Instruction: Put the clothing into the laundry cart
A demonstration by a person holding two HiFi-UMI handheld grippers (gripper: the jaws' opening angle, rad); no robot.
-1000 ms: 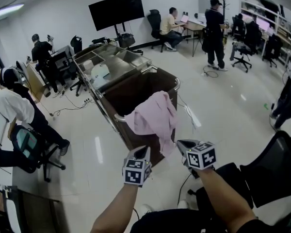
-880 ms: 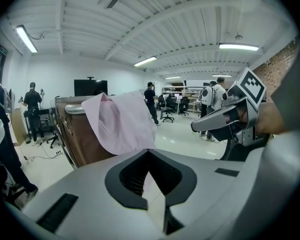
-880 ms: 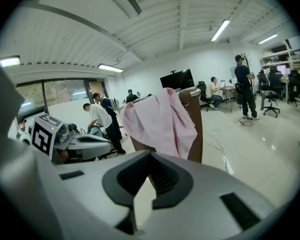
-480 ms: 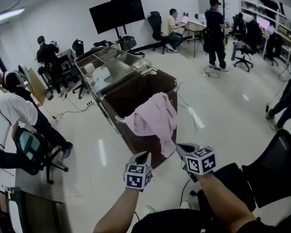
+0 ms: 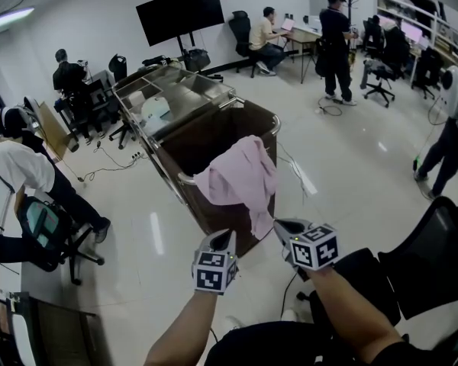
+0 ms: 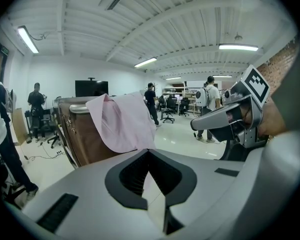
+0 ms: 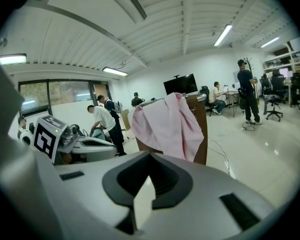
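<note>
now the pink garment (image 5: 240,178) hangs over the cart (image 5: 214,216) rim. left gripper (image 5: 224,239) and right gripper (image 5: 283,226) are closed, empty. next, probably push it inside.

- No words, brands or numbers are coming through legibly anywhere in these views.
- The only print showing is black-and-white square markers, which are patterns and not letters. They are sitting on the left cube (image 5: 215,270) behind the jaws of the left gripper (image 5: 224,239), and on the right cube (image 5: 314,245) behind the jaws of the right gripper (image 5: 285,227).
</note>
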